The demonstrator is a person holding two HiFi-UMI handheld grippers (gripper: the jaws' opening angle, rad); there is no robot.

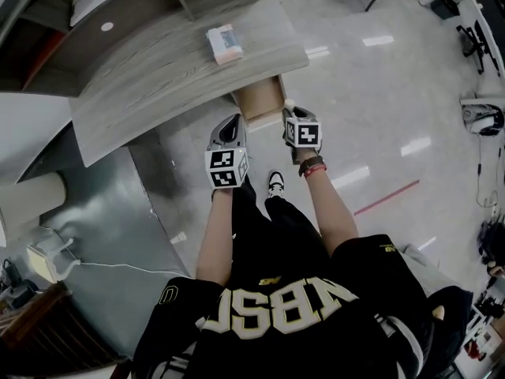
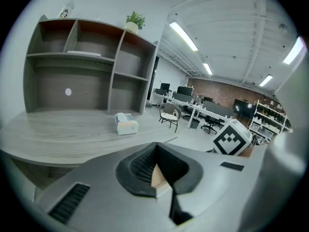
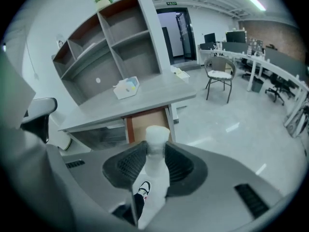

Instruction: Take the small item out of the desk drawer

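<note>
A small white bottle [image 3: 157, 135] with a flat cap stands upright between the pads of my right gripper [image 3: 154, 151], which is shut on it. In the head view that gripper [image 1: 293, 117] hovers just in front of the open wooden drawer [image 1: 260, 97] under the grey desk [image 1: 158, 77], and the bottle's tip [image 1: 289, 103] pokes out. The drawer [image 3: 149, 122] shows beyond the bottle, and I cannot see what is inside it. My left gripper [image 1: 231, 126] hangs beside the right one, left of the drawer, with its jaws shut [image 2: 155, 151] on nothing.
A tissue box [image 1: 225, 43] lies on the desk top near its right end. A shelf unit [image 2: 87, 66] rises at the desk's back. A chair [image 3: 219, 74] and office desks stand farther off on the glossy floor. The person's legs and a shoe [image 1: 274, 183] are below the grippers.
</note>
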